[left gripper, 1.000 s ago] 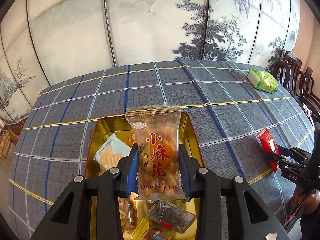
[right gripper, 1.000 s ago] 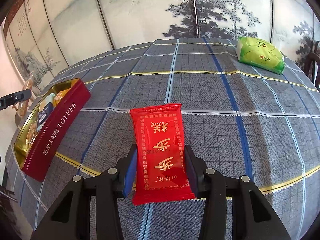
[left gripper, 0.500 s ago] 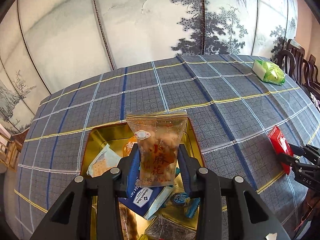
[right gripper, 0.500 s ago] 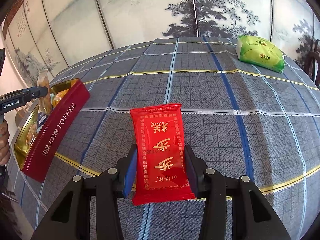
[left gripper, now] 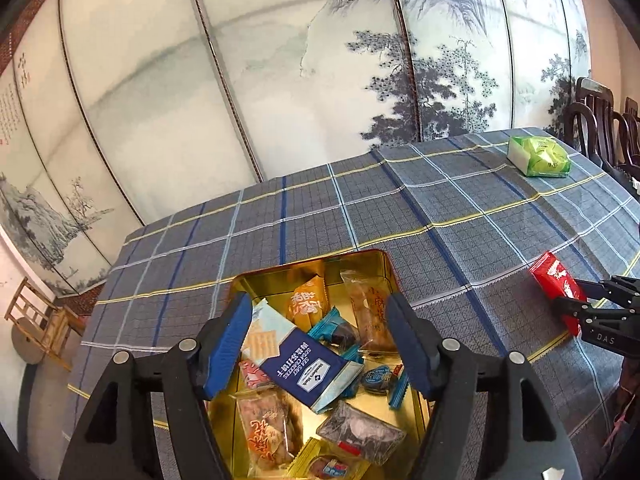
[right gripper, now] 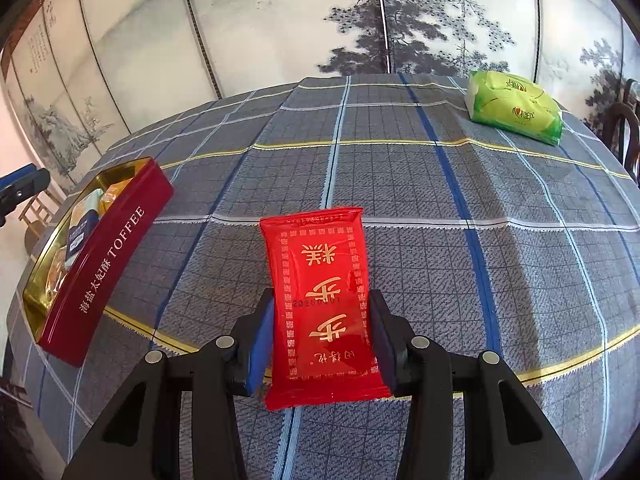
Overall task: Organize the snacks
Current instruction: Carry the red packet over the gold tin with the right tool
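A red toffee tin (left gripper: 352, 255) with a gold inside stands on the plaid tablecloth and holds several snack packets. My left gripper (left gripper: 316, 320) hovers above it; its jaws are opening and nothing is between them. The clear packet of fried twists (left gripper: 370, 312) lies in the tin by the right wall, beside a blue packet (left gripper: 304, 364). In the right wrist view my right gripper (right gripper: 320, 328) is shut on a red packet (right gripper: 320, 292) with gold characters, held just above the cloth. The tin (right gripper: 108, 264) lies to its left.
A green packet (right gripper: 514, 106) lies at the far right of the table. Dark wooden chairs (left gripper: 600, 120) stand past the right edge, and a small wooden stool (left gripper: 36, 328) past the left. A painted folding screen (left gripper: 280, 80) closes off the back.
My left gripper has let go of the clear packet of twists, which now lies in the tin, and it has drawn back and up. The right gripper with the red packet has not moved.
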Action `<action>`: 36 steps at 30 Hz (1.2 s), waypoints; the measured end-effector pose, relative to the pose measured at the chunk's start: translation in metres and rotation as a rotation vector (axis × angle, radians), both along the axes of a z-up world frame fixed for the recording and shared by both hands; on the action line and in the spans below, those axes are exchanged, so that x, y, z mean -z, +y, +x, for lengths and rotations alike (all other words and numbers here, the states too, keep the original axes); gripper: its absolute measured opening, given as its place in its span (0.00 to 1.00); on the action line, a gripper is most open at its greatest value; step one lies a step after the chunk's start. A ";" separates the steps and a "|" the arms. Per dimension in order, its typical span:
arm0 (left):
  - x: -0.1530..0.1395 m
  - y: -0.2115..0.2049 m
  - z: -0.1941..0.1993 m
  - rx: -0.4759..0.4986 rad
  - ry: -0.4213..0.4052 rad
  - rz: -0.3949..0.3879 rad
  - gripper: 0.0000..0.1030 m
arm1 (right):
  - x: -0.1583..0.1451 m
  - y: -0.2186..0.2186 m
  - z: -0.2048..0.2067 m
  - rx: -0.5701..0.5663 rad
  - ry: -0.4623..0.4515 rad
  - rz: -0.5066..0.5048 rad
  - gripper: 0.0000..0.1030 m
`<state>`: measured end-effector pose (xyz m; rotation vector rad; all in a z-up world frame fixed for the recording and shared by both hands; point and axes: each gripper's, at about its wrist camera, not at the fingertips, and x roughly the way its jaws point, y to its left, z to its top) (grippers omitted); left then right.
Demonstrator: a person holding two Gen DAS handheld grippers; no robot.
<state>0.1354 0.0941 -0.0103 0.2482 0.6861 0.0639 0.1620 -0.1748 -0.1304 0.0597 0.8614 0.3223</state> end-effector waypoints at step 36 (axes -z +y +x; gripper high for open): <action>-0.037 0.058 -0.105 -0.174 -0.101 -0.090 0.85 | -0.096 0.139 -0.073 -0.262 -0.129 0.065 0.44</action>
